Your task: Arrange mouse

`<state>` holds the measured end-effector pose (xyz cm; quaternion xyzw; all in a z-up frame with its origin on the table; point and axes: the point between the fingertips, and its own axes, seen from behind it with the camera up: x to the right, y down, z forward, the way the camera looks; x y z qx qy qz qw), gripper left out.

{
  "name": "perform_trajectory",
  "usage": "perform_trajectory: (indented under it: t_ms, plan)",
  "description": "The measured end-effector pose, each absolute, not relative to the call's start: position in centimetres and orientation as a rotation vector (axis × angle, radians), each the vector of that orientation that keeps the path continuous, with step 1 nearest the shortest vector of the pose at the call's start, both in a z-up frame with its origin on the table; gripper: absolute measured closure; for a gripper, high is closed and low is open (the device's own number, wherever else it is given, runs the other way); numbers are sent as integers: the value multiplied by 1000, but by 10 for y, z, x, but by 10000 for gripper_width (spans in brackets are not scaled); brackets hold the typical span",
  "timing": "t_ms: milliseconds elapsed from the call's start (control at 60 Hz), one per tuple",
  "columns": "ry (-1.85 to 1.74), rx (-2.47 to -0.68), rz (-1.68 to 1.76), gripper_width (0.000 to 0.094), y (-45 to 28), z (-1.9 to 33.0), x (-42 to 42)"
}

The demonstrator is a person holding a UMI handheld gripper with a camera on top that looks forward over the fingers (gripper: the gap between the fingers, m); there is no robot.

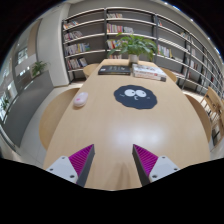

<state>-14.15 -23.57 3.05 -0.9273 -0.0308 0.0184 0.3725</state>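
A wooden table (110,135) carries a mouse (80,98), black mat (133,96) and books (148,71).

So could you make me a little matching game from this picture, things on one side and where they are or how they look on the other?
Things:
1. mouse
2. round mouse pad
3. potted plant
4. gripper

Descriptions:
A. dark, at the middle of the table
B. jaws open, nothing between them
C. pale, left of the dark round thing
D. green, at the table's far end

Pairs: 1-C, 2-A, 3-D, 4-B
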Motion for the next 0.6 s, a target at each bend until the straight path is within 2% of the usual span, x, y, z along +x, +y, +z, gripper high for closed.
perform_trajectory:
  t_ms: [33, 50, 67, 317, 500, 600]
  plan:
    - [-97, -2383, 69, 173, -226, 25, -160]
    - [-107, -2390, 83, 173, -232, 33, -166]
    - [-111, -2386, 89, 173, -215, 20, -183]
    - [-134, -2398, 163, 163, -112, -9, -286]
    - [-107, -2375, 130, 168, -32, -12, -310]
    - [-85, -2375, 106, 229, -2, -13, -309]
